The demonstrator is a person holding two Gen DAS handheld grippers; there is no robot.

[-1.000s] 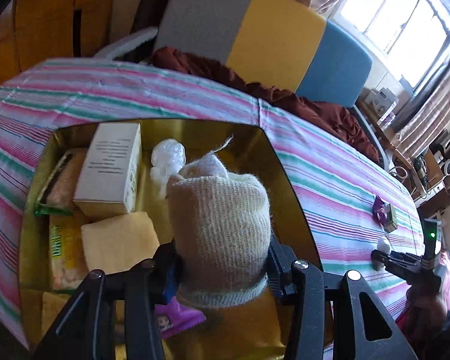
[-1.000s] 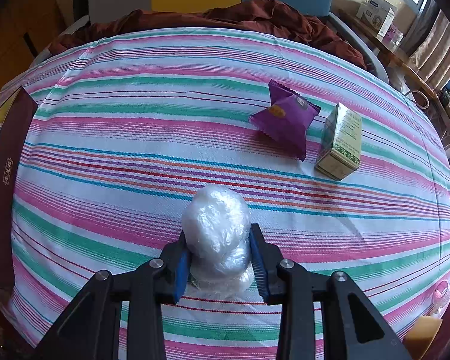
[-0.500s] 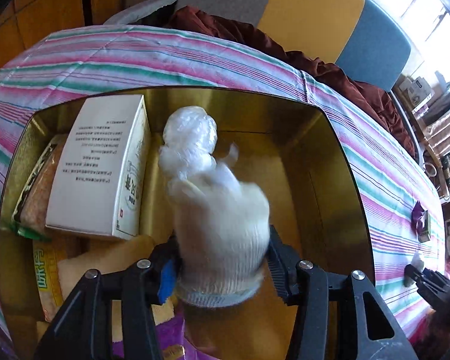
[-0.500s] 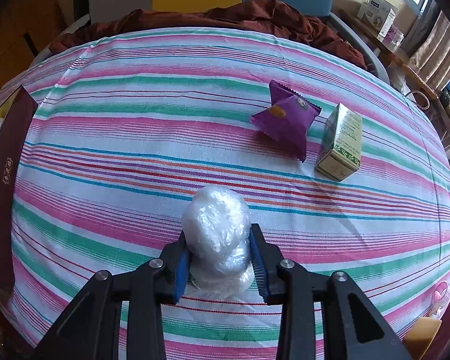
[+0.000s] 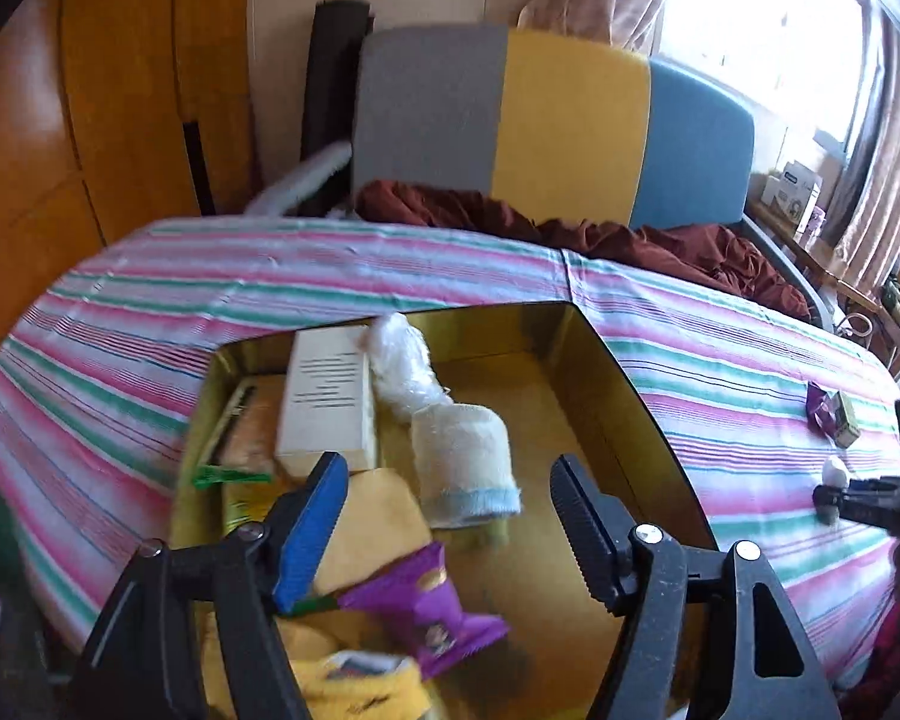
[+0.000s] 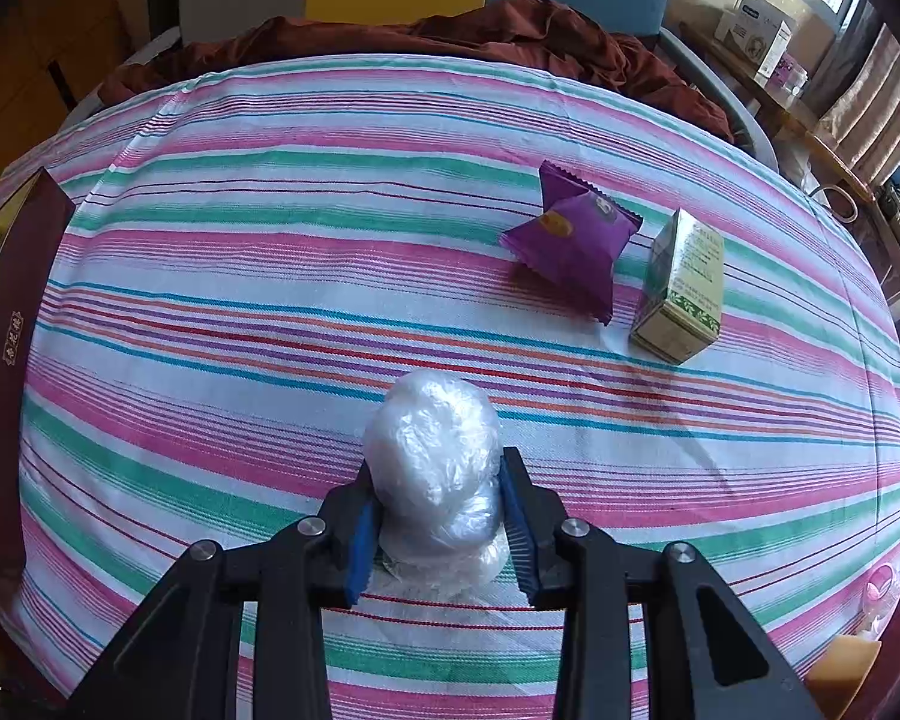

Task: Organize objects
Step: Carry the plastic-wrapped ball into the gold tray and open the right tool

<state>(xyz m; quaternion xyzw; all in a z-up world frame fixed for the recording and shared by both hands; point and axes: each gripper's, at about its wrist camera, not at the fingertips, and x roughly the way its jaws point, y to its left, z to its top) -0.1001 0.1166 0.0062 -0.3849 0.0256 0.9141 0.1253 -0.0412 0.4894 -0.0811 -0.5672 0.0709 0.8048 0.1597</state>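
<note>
Bandage roll (image 5: 465, 465) lies inside the gold-lined box (image 5: 624, 420), clear of the left gripper (image 5: 447, 525), whose fingers have just been opening. Right gripper (image 6: 441, 519) fingers clamp a plastic-wrapped ball (image 6: 435, 462) on the striped bench (image 6: 270, 324).

Striped bed (image 6: 270, 300), gold box (image 5: 606, 372), purple packet (image 6: 570, 234), green carton (image 6: 684, 294), plastic bundle (image 6: 435, 456)

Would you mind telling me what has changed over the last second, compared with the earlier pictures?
The left gripper has let go of the rolled white sock: its jaws have just been opening, stand apart and empty, and have pulled back, leaving the sock lying in the gold box beside the plastic-wrapped bundle. The right gripper stays clamped on the plastic-wrapped ball on the striped cloth; the purple packet and small carton lie as before.
</note>
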